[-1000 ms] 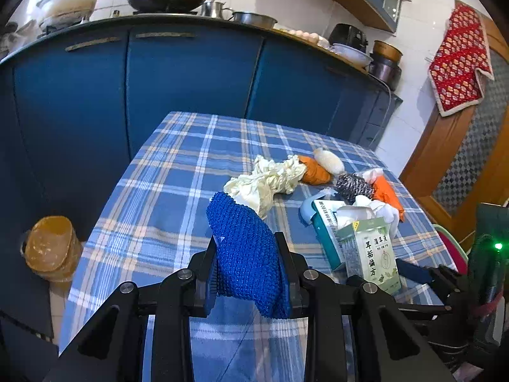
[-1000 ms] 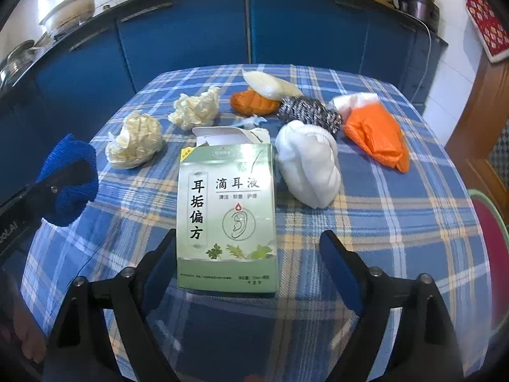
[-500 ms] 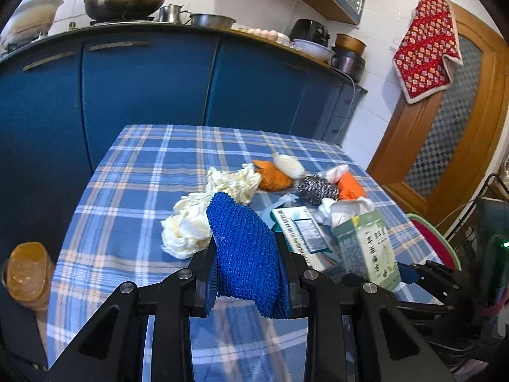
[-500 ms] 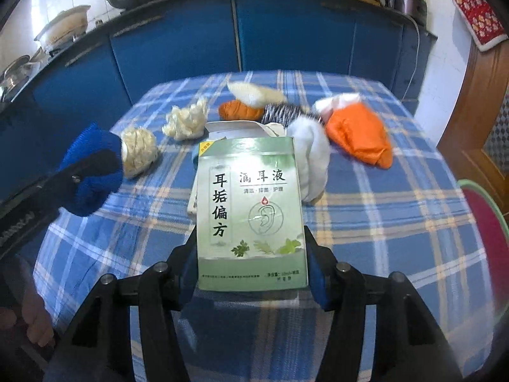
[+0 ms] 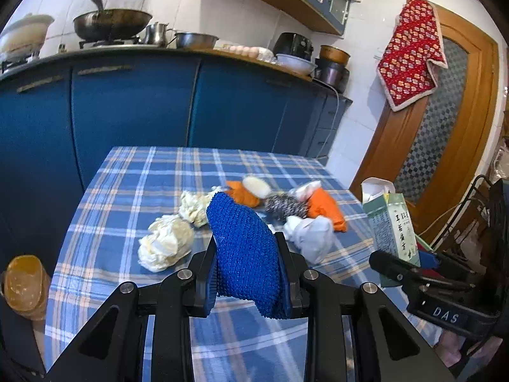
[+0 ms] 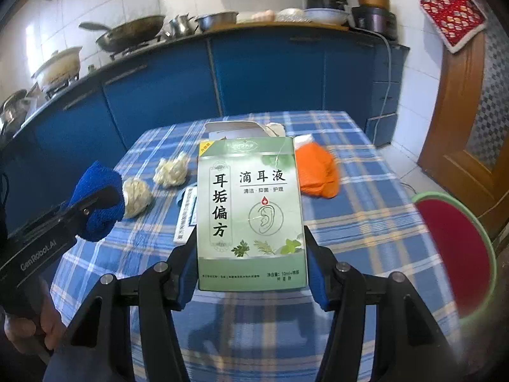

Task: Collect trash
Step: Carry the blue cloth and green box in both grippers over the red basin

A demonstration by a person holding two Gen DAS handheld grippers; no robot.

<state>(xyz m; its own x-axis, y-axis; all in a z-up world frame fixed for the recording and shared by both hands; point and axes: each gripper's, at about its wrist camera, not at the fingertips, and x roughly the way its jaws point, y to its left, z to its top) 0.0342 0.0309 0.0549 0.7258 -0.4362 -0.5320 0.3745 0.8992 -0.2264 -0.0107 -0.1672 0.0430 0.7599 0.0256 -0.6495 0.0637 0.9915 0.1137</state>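
My left gripper (image 5: pixel 249 273) is shut on a blue knitted cloth (image 5: pixel 245 248) and holds it above the near edge of the checked table (image 5: pixel 133 191); it also shows in the right wrist view (image 6: pixel 97 202). My right gripper (image 6: pixel 249 267) is shut on a green medicine box (image 6: pixel 249 213), lifted off the table; the box shows at the right in the left wrist view (image 5: pixel 393 226). On the table lie crumpled cream paper balls (image 5: pixel 165 245), orange bags (image 5: pixel 324 208), a steel scourer (image 5: pixel 283 205) and a white wad (image 5: pixel 310 237).
A flat white box (image 6: pixel 186 219) lies on the table behind the green box. A red basin with a green rim (image 6: pixel 458 254) sits low at the table's right. Blue cabinets (image 5: pixel 127 111) stand behind. A brown jar (image 5: pixel 24 283) stands left of the table.
My right gripper closed on the green box and lifted it off the table. Both grippers rose and drew back, the left still holding the blue cloth.
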